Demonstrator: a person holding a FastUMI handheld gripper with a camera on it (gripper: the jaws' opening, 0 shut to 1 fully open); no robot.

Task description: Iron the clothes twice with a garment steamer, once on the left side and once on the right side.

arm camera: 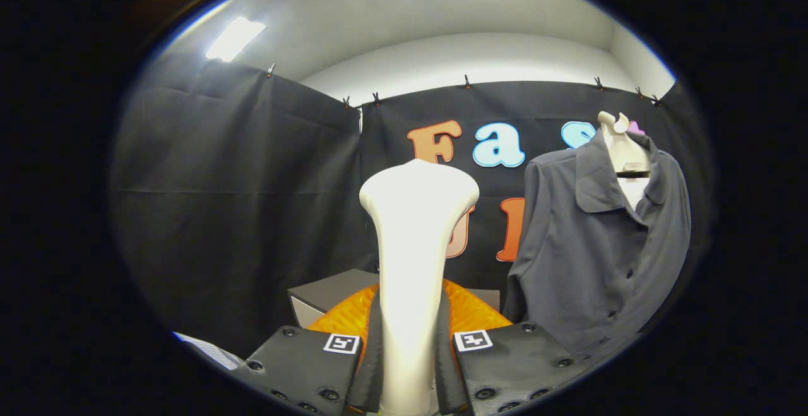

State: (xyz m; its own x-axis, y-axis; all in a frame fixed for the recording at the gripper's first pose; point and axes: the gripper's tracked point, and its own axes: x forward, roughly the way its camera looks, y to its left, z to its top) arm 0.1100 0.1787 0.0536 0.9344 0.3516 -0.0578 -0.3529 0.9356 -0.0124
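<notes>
Garment steamer (pixel 413 245) stands upright between the two fingers in the gripper view, its white handle rising from between them and widening into a broad, rounded head above. The gripper (pixel 409 365) is clamped on the steamer's slim handle: one finger presses against each side of it, with no gap showing on either side. Each finger carries a small square marker on its upper face, just beside the handle.

The shirt (pixel 600 239), a grey button-front garment with a collar, hangs to the right of the steamer and beyond the fingers, well apart from the steamer's head. It sits on a pale hanger form (pixel 622 144) whose neck pokes up through the open collar. One sleeve drapes down the side nearer the steamer, and a row of dark buttons runs down the front. The steamer's head points upward rather than toward the shirt, and nothing touches the cloth.

Behind the handle, just ahead of the fingers, lies an orange ribbed surface (pixel 470 312), and beyond it a grey box (pixel 328 293) sits low against the black booth wall. Whether the box holds anything cannot be told from here.
</notes>
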